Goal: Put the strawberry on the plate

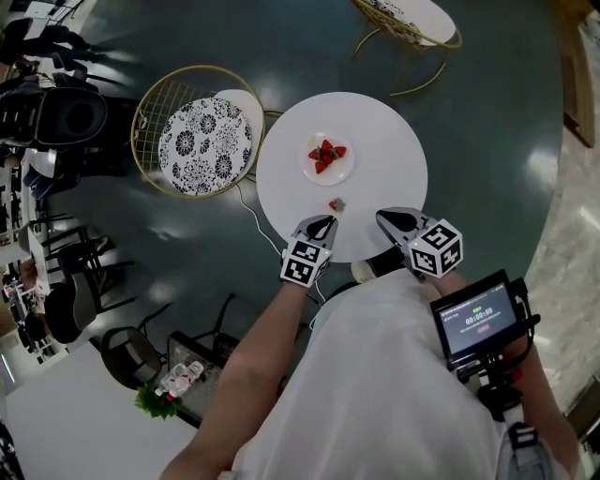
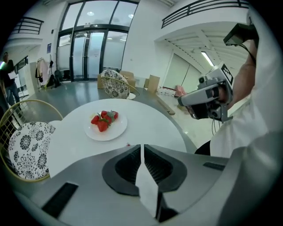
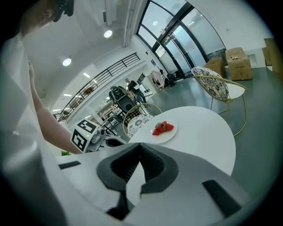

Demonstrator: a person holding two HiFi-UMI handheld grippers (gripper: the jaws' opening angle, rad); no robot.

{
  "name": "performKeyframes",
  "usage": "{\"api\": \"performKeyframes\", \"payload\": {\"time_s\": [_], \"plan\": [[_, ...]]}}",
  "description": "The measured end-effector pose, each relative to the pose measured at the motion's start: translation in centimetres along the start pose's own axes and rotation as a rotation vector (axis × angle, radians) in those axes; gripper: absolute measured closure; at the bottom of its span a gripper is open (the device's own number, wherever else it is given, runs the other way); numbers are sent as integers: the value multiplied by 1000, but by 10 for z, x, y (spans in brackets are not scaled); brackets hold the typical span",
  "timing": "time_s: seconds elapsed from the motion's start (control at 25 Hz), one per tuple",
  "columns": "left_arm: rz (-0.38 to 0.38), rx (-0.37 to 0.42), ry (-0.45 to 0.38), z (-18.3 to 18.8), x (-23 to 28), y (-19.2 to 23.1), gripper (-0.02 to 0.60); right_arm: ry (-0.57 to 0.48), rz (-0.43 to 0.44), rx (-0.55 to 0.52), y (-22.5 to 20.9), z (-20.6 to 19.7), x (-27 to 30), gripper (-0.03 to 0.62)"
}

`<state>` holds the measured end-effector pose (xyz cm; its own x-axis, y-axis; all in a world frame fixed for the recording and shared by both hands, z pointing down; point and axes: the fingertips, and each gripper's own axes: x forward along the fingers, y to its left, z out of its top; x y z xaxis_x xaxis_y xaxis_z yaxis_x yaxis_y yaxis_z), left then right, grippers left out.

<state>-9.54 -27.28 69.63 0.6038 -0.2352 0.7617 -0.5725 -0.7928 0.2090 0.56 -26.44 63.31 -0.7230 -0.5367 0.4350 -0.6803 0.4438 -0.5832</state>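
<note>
A white plate [image 1: 343,172] with several strawberries [image 1: 325,156] sits in the middle of the round white table [image 1: 394,150]. One loose strawberry [image 1: 336,204] lies on the table nearer to me, between the plate and the front edge. My left gripper [image 1: 327,221] hovers just short of it, jaws shut and empty. In the left gripper view only a red speck of that strawberry [image 2: 128,144] shows above the shut jaws, with the plate [image 2: 116,130] beyond. My right gripper [image 1: 382,217] hangs over the table's front right edge, also shut with nothing in it.
A gold wire chair with a patterned cushion [image 1: 204,145] stands left of the table, touching it. A second chair [image 1: 412,19] is at the far side. A cable [image 1: 258,223] trails on the floor by the table. A screen device [image 1: 478,319] hangs at my right.
</note>
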Motion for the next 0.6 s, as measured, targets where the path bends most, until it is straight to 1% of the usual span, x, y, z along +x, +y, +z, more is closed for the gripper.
{"api": "performKeyframes", "payload": {"time_s": [0.24, 0.4, 0.44, 0.48, 0.6], "plan": [[17, 72, 66, -5, 11, 10, 572, 4, -7, 27, -2, -4, -2, 588], [11, 136, 117, -15, 22, 14, 572, 4, -13, 36, -5, -8, -3, 588], [8, 153, 132, -17, 24, 15, 568, 3, -15, 38, -6, -9, -4, 588], [3, 169, 143, -17, 25, 16, 535, 3, -18, 42, -7, -9, -4, 588], [-16, 239, 173, -17, 30, 15, 531, 4, -28, 56, -10, -11, -7, 588]]}}
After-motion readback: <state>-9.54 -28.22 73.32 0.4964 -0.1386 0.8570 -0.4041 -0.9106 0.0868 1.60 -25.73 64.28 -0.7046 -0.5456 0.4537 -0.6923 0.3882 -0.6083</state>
